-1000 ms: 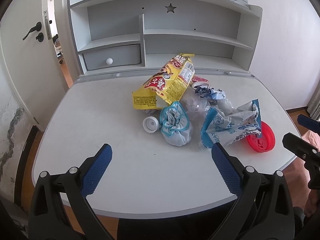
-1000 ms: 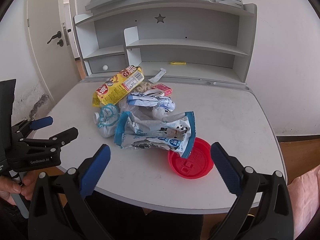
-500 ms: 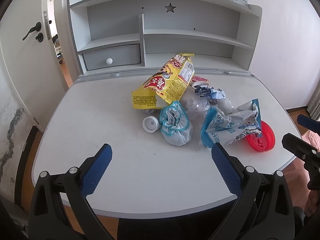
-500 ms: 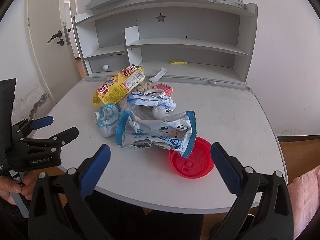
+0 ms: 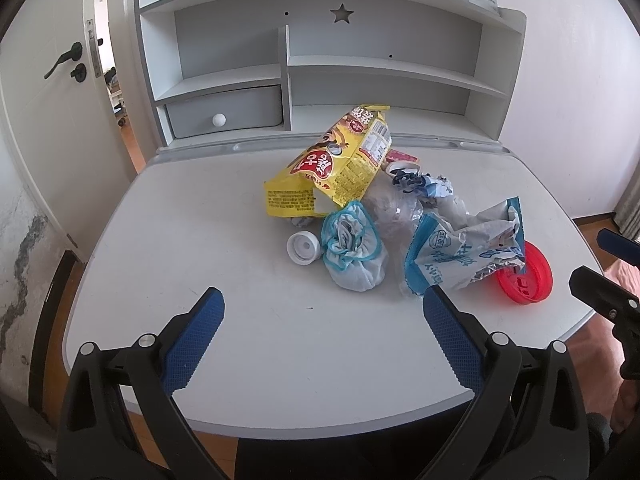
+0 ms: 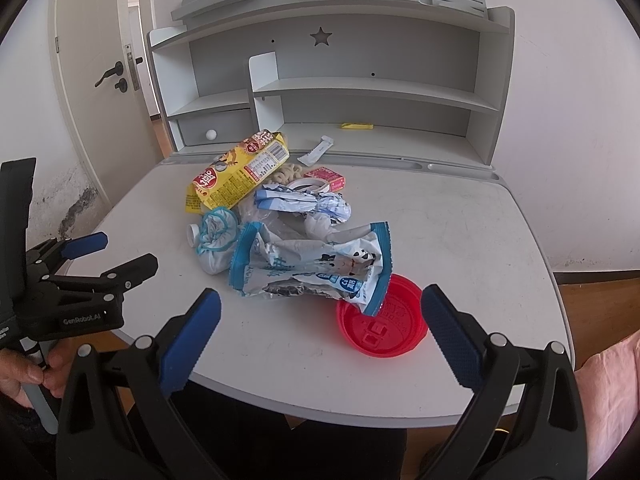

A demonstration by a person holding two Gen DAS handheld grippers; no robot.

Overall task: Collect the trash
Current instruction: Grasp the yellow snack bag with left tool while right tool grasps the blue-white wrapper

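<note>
A heap of trash lies mid-desk: a yellow snack bag (image 5: 336, 168) (image 6: 236, 178), a blue-rimmed crumpled wad (image 5: 354, 252) (image 6: 216, 240), a white bottle cap (image 5: 303, 248), a blue-and-white wrapper (image 5: 460, 252) (image 6: 316, 268), a red plastic lid (image 5: 526, 276) (image 6: 380, 324) and a small red box (image 6: 326, 176). My left gripper (image 5: 320, 340) hangs open over the desk's near edge, short of the wad. My right gripper (image 6: 320, 336) stands open just before the wrapper and the red lid. Neither holds anything.
The white desk (image 5: 180, 240) carries a grey shelf hutch (image 5: 320, 60) with a drawer (image 5: 224, 114) at the back. A white wrapper strip (image 6: 316, 152) and a yellow item (image 6: 357, 125) lie on the hutch's lowest shelf. A door (image 5: 52, 100) stands left. A hand (image 6: 22, 372) holds the left gripper.
Both views have barely shifted; the grippers stay open and the trash pile has not moved.
</note>
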